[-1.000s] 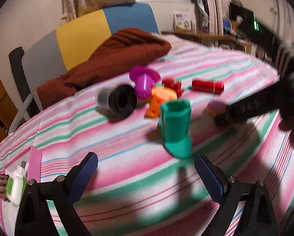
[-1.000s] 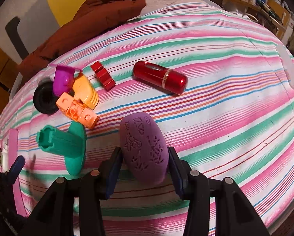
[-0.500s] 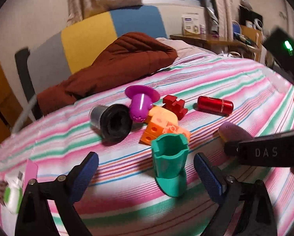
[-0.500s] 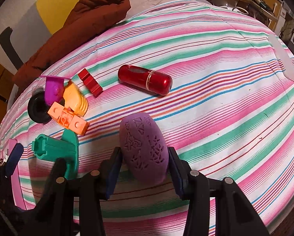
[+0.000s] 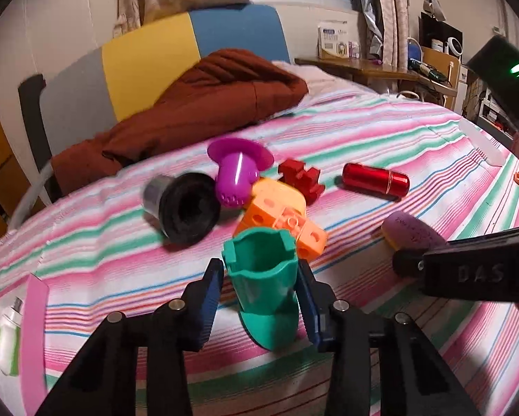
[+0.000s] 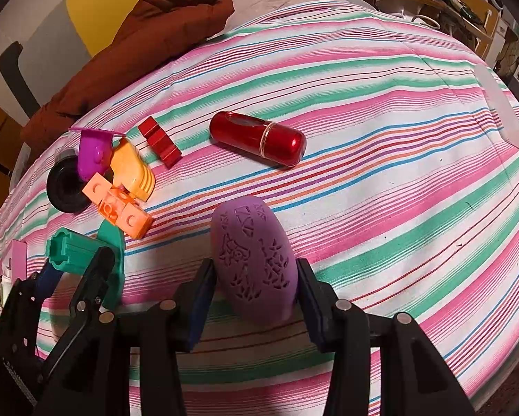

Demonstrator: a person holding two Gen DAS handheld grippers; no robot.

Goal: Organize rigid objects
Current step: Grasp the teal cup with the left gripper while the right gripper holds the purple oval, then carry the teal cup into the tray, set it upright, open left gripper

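Left gripper point(image 5: 261, 286) closing around green cup point(image 5: 262, 277), which lies on its side on the striped bed point(image 5: 380, 131), at 6 o'clock of the toy cluster; blue pads at its walls, contact looks near or just made. For a good pick: squeeze across the cup's body, not the flared base, then lift clear of the orange block point(image 5: 287, 218) touching its rim. Gripper angled steeply down. Right gripper point(image 6: 256, 284) clamped on purple oval case point(image 6: 256, 260), pointing steeper, low over the bed.
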